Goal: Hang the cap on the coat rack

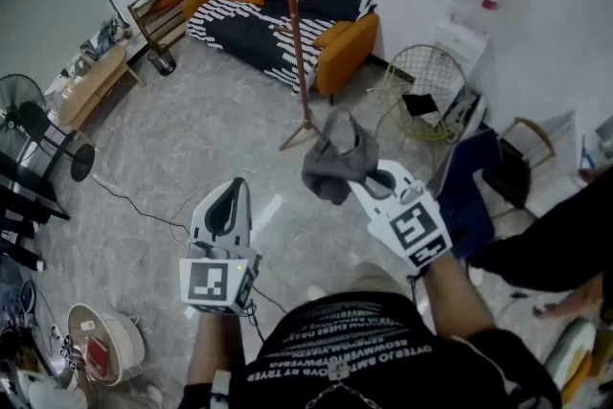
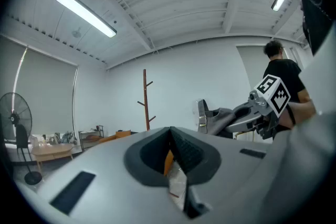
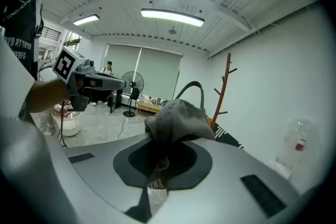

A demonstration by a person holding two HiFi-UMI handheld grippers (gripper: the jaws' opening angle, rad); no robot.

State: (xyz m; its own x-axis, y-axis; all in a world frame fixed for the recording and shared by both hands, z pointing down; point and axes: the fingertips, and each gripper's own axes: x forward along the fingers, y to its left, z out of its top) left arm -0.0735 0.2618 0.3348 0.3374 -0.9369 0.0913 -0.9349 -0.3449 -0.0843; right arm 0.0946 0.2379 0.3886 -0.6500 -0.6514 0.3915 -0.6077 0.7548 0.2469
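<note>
My right gripper [image 1: 356, 182] is shut on a grey cap [image 1: 335, 158], held up in the air in front of me. In the right gripper view the cap [image 3: 176, 118] bunches over the jaws of that gripper [image 3: 157, 147], its strap arching above. The wooden coat rack [image 1: 295, 24] stands on the floor further ahead, by the sofa, apart from the cap. It also shows as the coat rack [image 3: 224, 89] to the cap's right. My left gripper [image 1: 235, 192] is lower left of the cap, shut and holding nothing. From the left gripper [image 2: 169, 136] I see the cap [image 2: 220, 115] to the right and the rack [image 2: 146, 99] ahead.
A black-and-white sofa [image 1: 278, 19] with orange cushions sits behind the rack. A wire basket [image 1: 426, 77] and a water dispenser [image 1: 474, 14] are at the right, a fan [image 1: 24, 120] and a wooden bench [image 1: 96, 81] at the left. Another person [image 1: 556, 244] is at the far right.
</note>
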